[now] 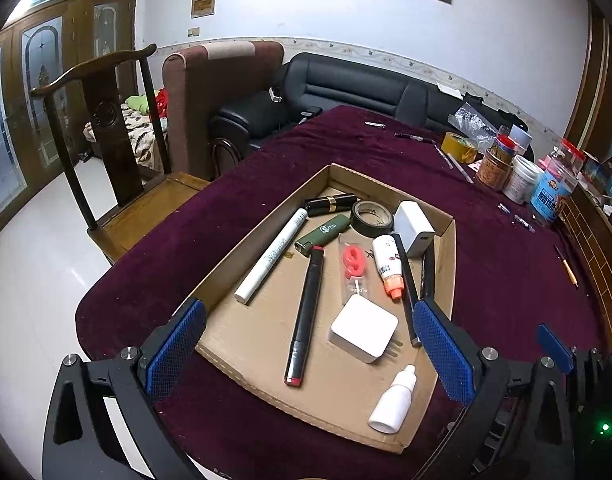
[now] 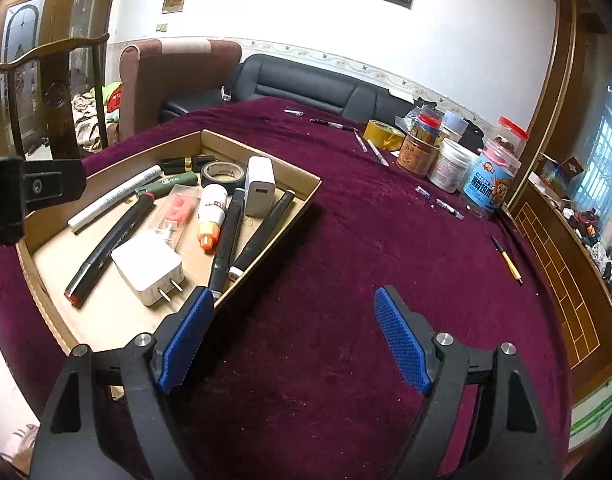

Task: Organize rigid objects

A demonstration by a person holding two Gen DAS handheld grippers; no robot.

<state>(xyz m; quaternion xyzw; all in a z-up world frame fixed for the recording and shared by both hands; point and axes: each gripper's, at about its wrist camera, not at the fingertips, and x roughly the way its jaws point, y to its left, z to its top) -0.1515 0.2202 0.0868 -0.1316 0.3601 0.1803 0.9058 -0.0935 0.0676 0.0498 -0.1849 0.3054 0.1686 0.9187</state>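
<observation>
well, a shallow cardboard tray (image 1: 446, 264) sits on the plum velvet cloth (image 2: 366, 240), and it's crowded. down the left side runs a white marker (image 1: 271, 254), with a long black marker (image 1: 306, 316) with red ends lying slantwise beside it. at the far end lie a black-and-gold lipstick (image 1: 332, 204), a green lighter (image 1: 322, 234) and a roll of dark tape (image 1: 372, 218). one boxy white charger (image 1: 414, 228) stands by the tape; a second charger (image 1: 364, 334) lies flat near the front, prongs out. between them are a red number candle (image 1: 352, 262) in clear wrap and a small white tube with an orange cap (image 1: 390, 268). two more dark pens (image 2: 241, 232) lean along the right wall, and a white dropper bottle (image 1: 392, 402) rests in the near right corner.

the left gripper (image 1: 308, 344) hovers over the tray's front, its blue, cross-hatched pads spread wide, nothing between them but the clutter below. the right gripper (image 2: 293, 340) hangs over bare cloth just right of the tray, jaws wide too and empty; its left pad overlaps the tray's near corner.

further off on the cloth: yellow tape (image 2: 384, 134), a cluster of jars and tubs (image 2: 450, 160), loose pens (image 2: 372, 148), a yellow pencil (image 2: 508, 260) near the edge. a dark wooden chair (image 1: 105, 152) stands at the left side, sofas behind.
</observation>
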